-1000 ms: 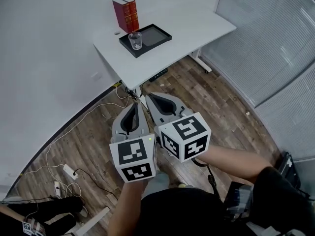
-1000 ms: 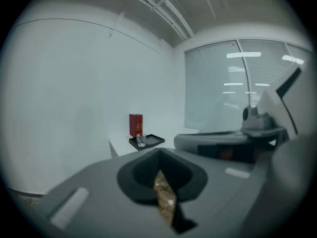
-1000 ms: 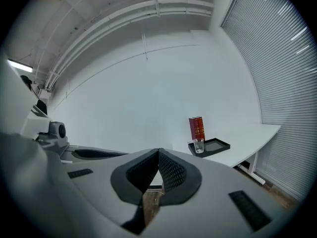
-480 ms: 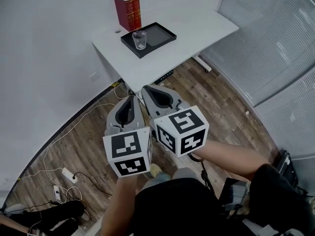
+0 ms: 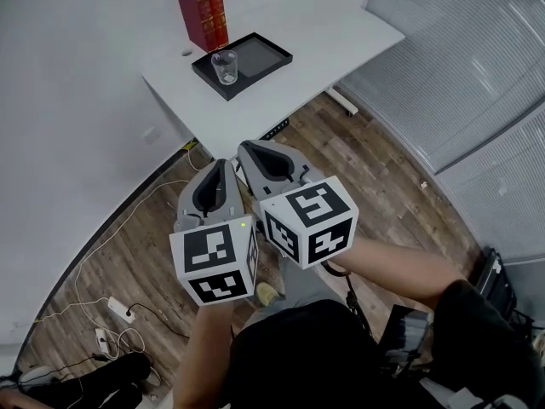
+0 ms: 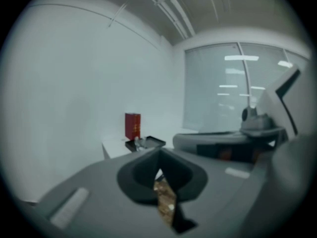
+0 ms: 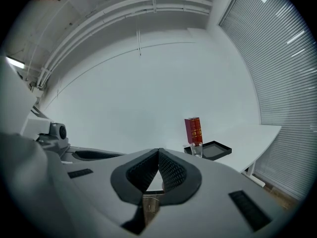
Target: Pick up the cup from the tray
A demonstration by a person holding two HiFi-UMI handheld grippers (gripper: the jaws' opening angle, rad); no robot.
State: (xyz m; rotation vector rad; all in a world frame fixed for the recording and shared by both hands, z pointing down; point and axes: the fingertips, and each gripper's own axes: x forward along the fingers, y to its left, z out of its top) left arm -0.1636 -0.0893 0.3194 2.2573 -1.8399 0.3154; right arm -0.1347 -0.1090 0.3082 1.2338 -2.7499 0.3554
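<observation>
A clear glass cup (image 5: 225, 66) stands upright at the left end of a black tray (image 5: 261, 55) on the white table (image 5: 289, 79). My left gripper (image 5: 220, 164) and right gripper (image 5: 243, 147) are held side by side over the wooden floor, well short of the table, both shut with nothing in them. The left gripper view shows the cup (image 6: 140, 143) and tray (image 6: 152, 141) small and far off beyond the closed left gripper (image 6: 159, 152). In the right gripper view, the cup (image 7: 197, 150) and tray (image 7: 217, 149) lie ahead to the right of the closed right gripper (image 7: 158, 151).
Two red books (image 5: 203, 15) stand upright just behind the tray. Cables and a power strip (image 5: 117, 309) lie on the floor at the left by the curved white wall. Window blinds (image 5: 477, 66) run along the right side.
Both grippers stay shut and have dropped slightly lower and left in the head view. The table with the tray has slid a little to the left in that view.
</observation>
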